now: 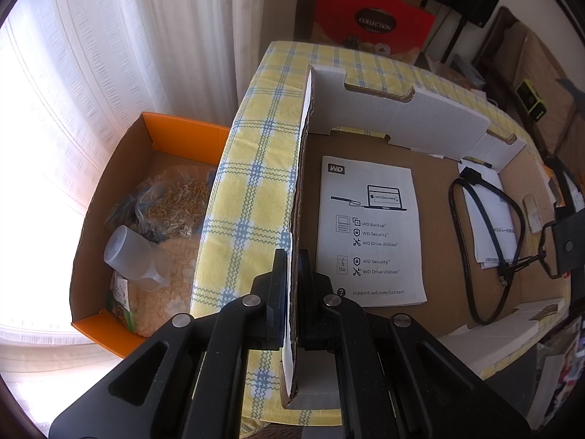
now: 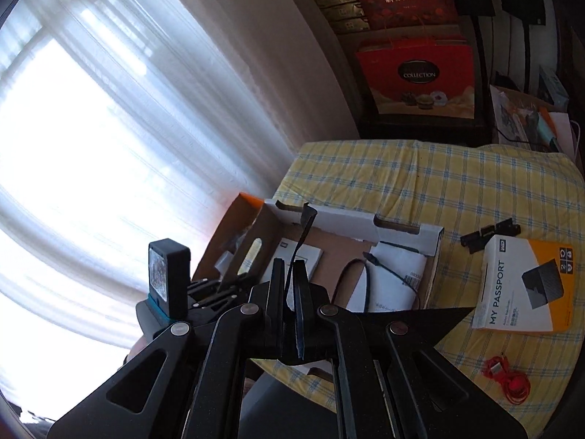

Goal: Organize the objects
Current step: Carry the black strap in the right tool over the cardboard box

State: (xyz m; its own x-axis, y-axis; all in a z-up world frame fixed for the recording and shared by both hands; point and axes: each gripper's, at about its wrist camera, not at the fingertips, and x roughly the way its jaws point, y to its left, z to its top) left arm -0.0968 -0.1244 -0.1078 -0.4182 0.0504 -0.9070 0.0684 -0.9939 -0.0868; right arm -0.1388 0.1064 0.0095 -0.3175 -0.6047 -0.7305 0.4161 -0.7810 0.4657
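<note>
Between the left gripper (image 1: 291, 292) jaws sits the near side wall of the shallow cardboard box (image 1: 420, 109), pinched tight, so that hand is basically clamping the box edge on the yellow plaid tablecloth (image 1: 248, 190). Over on the other side, the right gripper (image 2: 290, 307) is closed on a thin black strap-like thing (image 2: 303, 234) that sticks up and forward from between its fingers; can't really tell what it is, it's dark and skinny. Inside the box, flat on the bottom, there's the WD leaflet (image 1: 369, 234) just beside the held wall, then a black cable (image 1: 482, 219) looped over some white papers (image 1: 491, 216) further right. Out on the cloth, to the right of the box, lies the My Passport carton (image 2: 519, 285), with a small black hinge-looking piece (image 2: 490, 236) just behind it and a red cord (image 2: 506, 380) bundled nearer the table's front edge. Off the table's left side, lower down, an orange-rimmed box (image 1: 172, 135) holds bagged stuff and a clear plastic cup (image 1: 135, 256) lying tilted on top. White curtains (image 1: 91, 91) behind all that, and a red gift bag (image 2: 416, 77) at the back.
</note>
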